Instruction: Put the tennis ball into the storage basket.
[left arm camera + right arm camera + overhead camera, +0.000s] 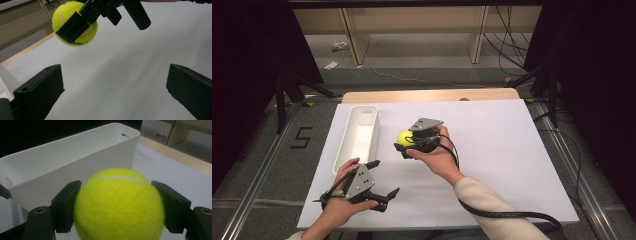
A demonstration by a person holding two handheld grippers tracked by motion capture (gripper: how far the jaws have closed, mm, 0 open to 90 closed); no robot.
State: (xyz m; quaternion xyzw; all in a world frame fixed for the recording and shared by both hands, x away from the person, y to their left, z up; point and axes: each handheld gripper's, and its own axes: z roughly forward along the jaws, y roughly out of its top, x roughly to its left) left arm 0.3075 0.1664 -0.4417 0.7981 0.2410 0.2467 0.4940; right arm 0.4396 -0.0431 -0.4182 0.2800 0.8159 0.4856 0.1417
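A yellow tennis ball (404, 138) (118, 207) (65, 15) sits clamped between the two black jaws of my right gripper (407, 142) (117, 205), which is shut on it just above the white sheet, a little right of the white bin (357, 137) (67, 162). In the left gripper view that gripper and the ball hang at the top left. My left gripper (382, 177) (112, 92) rests near the table's front left, below the bin's near end, open with nothing but bare sheet between its jaws.
A white sheet (492, 150) covers the table; a wooden strip (427, 95) shows at its far edge. The long bin lies lengthwise at the left and looks empty. A black cable (502, 214) trails from the right gripper toward the front right. Metal rails (257, 180) flank the table.
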